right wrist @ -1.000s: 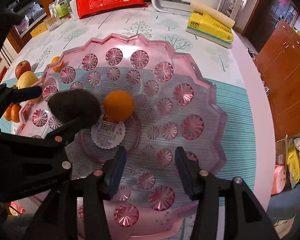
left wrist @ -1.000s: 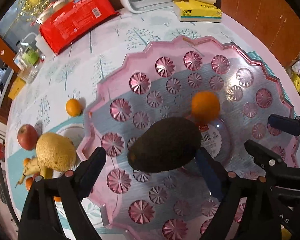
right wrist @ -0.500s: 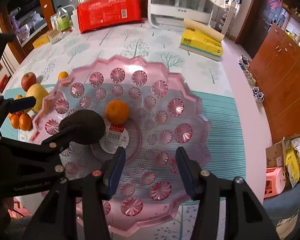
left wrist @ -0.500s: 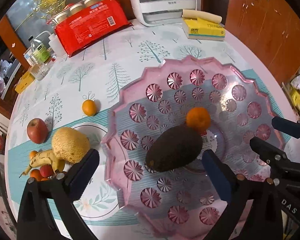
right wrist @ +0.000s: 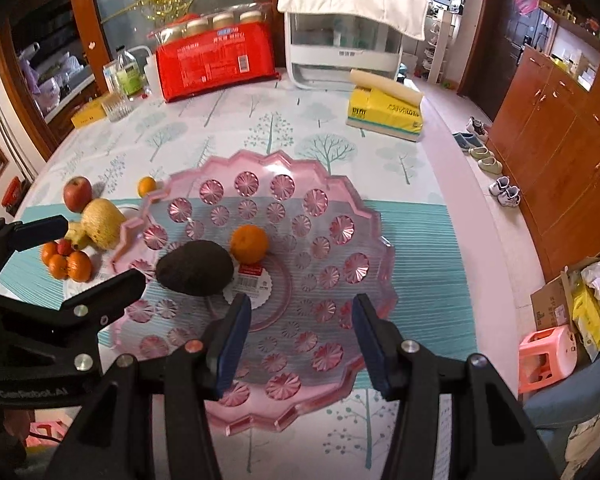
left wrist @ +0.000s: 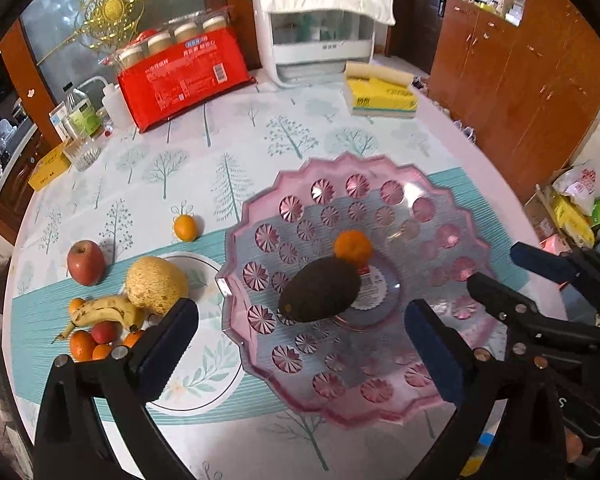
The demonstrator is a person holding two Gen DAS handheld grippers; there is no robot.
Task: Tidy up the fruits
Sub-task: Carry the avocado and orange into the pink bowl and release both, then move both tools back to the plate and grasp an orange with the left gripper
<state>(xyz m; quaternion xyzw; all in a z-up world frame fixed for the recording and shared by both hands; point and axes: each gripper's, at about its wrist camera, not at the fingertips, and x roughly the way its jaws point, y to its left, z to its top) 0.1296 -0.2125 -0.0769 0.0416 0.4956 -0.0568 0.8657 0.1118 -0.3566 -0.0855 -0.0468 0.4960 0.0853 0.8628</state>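
A dark avocado lies near the middle of the pink scalloped tray, touching an orange behind it. My left gripper hangs above the avocado, open wide and empty. My right gripper is open over the tray's near half with nothing between its fingers. It also shows at the right edge of the left wrist view. Left of the tray lie an apple, a small orange, a yellow pear-like fruit, a banana and several small oranges.
At the back of the table stand a red pack of jars, a white appliance, a yellow tissue pack, and bottles with a glass. The table edge curves down the right; a pink stool and bags sit on the floor.
The left jaws spread wider off the avocado, which stays on the tray. Both grippers rose and drew back, so the tray looks smaller and more of the table shows.
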